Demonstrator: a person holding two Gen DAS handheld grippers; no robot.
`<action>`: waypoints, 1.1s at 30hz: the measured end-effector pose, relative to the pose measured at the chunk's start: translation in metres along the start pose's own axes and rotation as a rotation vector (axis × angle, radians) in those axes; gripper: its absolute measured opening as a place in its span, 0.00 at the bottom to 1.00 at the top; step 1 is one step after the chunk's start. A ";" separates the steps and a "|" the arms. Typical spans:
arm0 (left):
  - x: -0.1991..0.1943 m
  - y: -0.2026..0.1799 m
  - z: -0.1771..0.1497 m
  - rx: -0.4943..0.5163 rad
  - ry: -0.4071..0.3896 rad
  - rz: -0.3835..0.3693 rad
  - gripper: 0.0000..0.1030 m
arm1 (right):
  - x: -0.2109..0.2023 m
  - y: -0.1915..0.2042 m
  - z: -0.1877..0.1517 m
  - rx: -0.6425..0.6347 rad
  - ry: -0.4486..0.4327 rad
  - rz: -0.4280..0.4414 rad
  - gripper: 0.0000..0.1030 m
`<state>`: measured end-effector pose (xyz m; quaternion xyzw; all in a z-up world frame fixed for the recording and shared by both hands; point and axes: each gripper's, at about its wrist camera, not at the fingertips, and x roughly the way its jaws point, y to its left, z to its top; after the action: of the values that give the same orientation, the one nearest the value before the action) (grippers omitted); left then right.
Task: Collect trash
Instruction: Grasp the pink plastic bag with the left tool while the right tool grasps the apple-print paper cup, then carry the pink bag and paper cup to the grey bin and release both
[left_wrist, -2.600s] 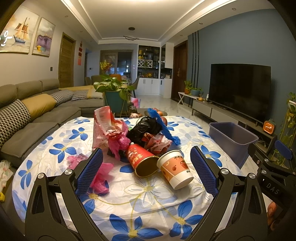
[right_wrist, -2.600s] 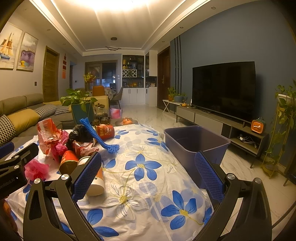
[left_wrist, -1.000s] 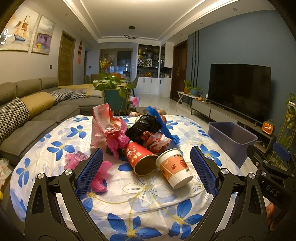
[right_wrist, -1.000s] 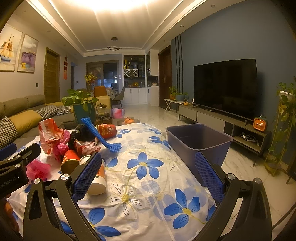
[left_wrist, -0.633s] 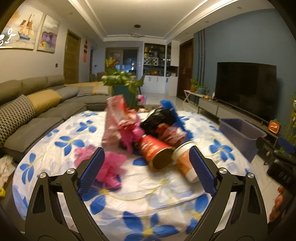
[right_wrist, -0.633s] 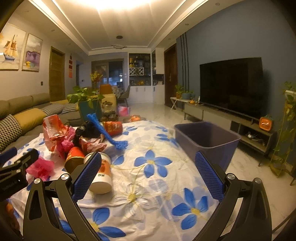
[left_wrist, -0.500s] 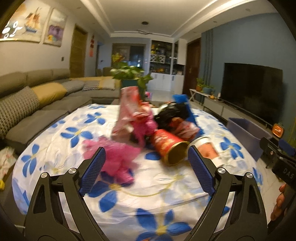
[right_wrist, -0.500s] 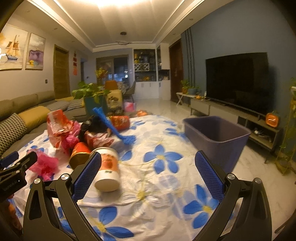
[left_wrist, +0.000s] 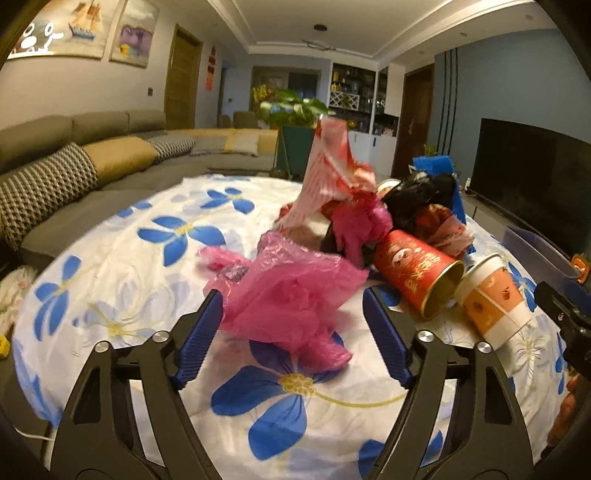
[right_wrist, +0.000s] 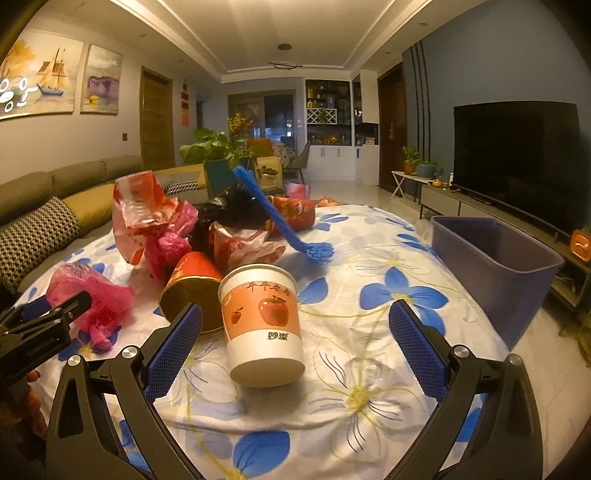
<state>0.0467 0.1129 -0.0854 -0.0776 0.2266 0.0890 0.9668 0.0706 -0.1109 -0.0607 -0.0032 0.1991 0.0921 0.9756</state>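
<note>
A heap of trash lies on the flowered table cloth (left_wrist: 155, 266). My left gripper (left_wrist: 293, 325) is open, its blue pads on either side of a crumpled pink plastic bag (left_wrist: 291, 295), not closed on it. Beside it lie a red can (left_wrist: 417, 269) on its side and an orange paper cup (left_wrist: 491, 299). My right gripper (right_wrist: 295, 332) is open with the paper cup (right_wrist: 262, 317) lying just ahead between its fingers, untouched. The pink bag (right_wrist: 92, 295), red can (right_wrist: 192, 284), a blue brush (right_wrist: 280, 218) and a black bag (right_wrist: 229, 210) lie behind.
A purple bin (right_wrist: 495, 266) stands on the floor off the table's right edge. A sofa (left_wrist: 74, 177) runs along the left. A TV (right_wrist: 517, 158) on a low cabinet is at the right. A potted plant (right_wrist: 214, 155) stands behind the table.
Both grippers have moved forward and down toward the trash. The left swung left onto the pink bag and narrowed around it; the right closed in on the paper cup.
</note>
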 end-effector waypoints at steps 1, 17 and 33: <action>0.002 0.000 0.000 -0.004 0.009 -0.004 0.68 | 0.004 0.000 -0.001 -0.003 0.004 0.002 0.95; 0.039 0.003 -0.003 -0.030 0.087 -0.075 0.13 | 0.051 0.006 -0.016 -0.006 0.109 0.085 0.66; -0.024 0.000 0.004 -0.024 -0.018 -0.092 0.06 | 0.030 -0.017 -0.014 0.020 0.066 0.064 0.56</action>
<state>0.0271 0.1107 -0.0713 -0.0988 0.2128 0.0481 0.9709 0.0952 -0.1230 -0.0855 0.0098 0.2321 0.1210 0.9651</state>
